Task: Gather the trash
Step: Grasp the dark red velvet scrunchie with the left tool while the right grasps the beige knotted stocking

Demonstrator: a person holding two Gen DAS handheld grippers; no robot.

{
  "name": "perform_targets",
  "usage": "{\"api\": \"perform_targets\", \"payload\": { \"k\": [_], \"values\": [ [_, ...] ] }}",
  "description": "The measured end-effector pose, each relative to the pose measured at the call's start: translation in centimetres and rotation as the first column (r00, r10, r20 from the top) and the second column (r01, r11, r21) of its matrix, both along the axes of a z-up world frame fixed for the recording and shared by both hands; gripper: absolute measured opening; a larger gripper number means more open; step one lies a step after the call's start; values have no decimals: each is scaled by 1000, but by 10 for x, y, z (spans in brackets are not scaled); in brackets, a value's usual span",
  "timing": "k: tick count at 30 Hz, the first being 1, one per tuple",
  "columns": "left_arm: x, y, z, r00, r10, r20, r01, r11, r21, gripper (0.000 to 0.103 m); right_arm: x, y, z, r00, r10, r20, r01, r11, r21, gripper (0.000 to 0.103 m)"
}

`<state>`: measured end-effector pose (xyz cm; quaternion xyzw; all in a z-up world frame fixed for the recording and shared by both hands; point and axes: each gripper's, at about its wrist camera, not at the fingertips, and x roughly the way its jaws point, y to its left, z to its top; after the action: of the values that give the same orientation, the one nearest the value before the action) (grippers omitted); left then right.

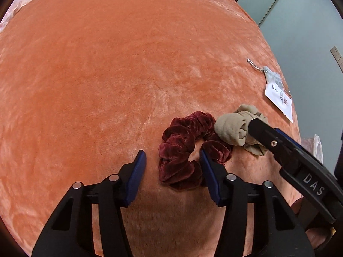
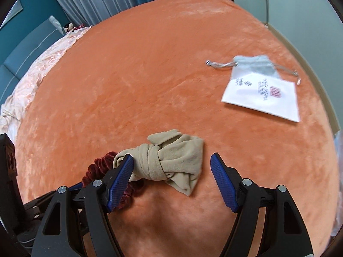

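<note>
Soft, even light is falling on the orange blanket [image 1: 107, 75], giving only weak shadows. The fisheye lens is bending the edges strongly, and dark corners are closing around both views. The white paper [image 2: 263, 95] is looking slightly blurred; its print is not readable.

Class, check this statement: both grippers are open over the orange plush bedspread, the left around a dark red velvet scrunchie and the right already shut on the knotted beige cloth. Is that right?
One detail is wrong. The right gripper is open, its jaws apart either side of the knotted beige cloth, as the right wrist view shows. The left gripper is indeed open around the dark red velvet scrunchie on the orange plush bedspread.
</note>
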<state>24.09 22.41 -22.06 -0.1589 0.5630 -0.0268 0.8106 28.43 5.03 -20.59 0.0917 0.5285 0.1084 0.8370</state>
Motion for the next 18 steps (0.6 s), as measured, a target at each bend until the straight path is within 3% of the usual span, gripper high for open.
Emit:
{"api": "perform_targets", "payload": {
  "k": [2, 6, 10, 18],
  "values": [
    [2, 0, -2, 1000, -1, 0, 1, 1000, -8, 43, 0, 2, -6, 1000, 3, -19, -3, 1000, 29, 65],
    [4, 1, -4, 1000, -9, -1, 9, 999, -32, 27, -3, 4, -10, 999, 16, -37, -12, 996, 86, 49],
    [3, 2, -1, 1000, -8, -3, 7, 998, -55, 18, -7, 4, -4, 999, 23, -29, -20, 994, 106, 42],
    [-3, -18, 19, 999, -41, 28, 42, 998, -46, 16, -20, -13, 22, 1000, 11, 24, -13, 993, 118, 38]
  ]
}}
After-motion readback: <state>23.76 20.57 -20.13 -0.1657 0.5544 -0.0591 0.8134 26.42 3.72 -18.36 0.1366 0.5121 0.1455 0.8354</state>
